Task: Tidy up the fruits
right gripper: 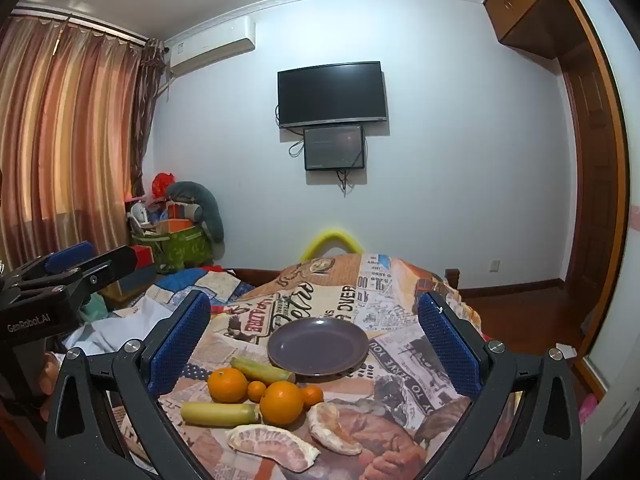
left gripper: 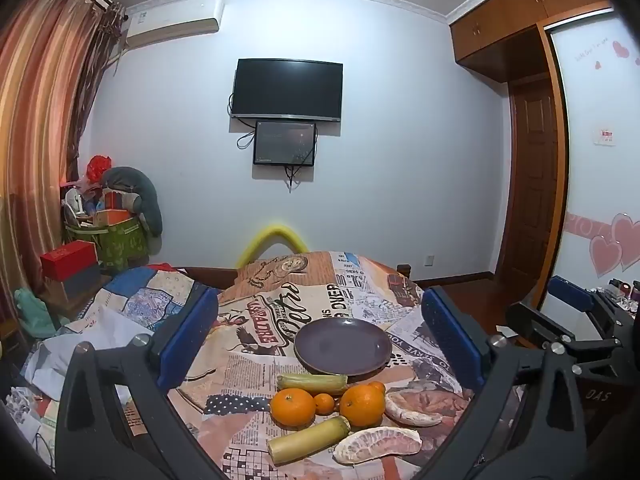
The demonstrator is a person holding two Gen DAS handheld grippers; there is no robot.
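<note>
I have both grippers level over the printed cloth (left gripper: 280, 320) that covers the tabletop, and nothing sits between the pads of either one. My left gripper (left gripper: 318, 336) has its blue pads spread fully apart, and so does my right gripper (right gripper: 314, 344). In the right wrist view the left gripper shows at 9 o'clock, well apart from the fruit, with part of a hand under it.

The purple plate (right gripper: 318, 346) lies flat on the cloth, bare, at 12 o'clock from the fruit cluster. Just in front of its near rim lies one greenish-yellow sugarcane piece (right gripper: 262, 370); whether it touches the rim I cannot tell. Below it sit two big oranges: one (right gripper: 227, 385) at the left of the cluster, the other (right gripper: 282, 402) in the middle. A small mandarin (right gripper: 257, 391) sits between them, and a second small mandarin (right gripper: 312, 395) sits just beside the middle orange at its 2 o'clock.

A second sugarcane piece (right gripper: 218, 414) lies at 8 o'clock of the middle orange, its cut end close to it. Two peeled pomelo segments lie nearest me: one (right gripper: 272, 446) at 6 o'clock of the cluster, the other (right gripper: 334, 428) at 4 o'clock.

A dark television (right gripper: 332, 94) hangs on the far wall.
</note>
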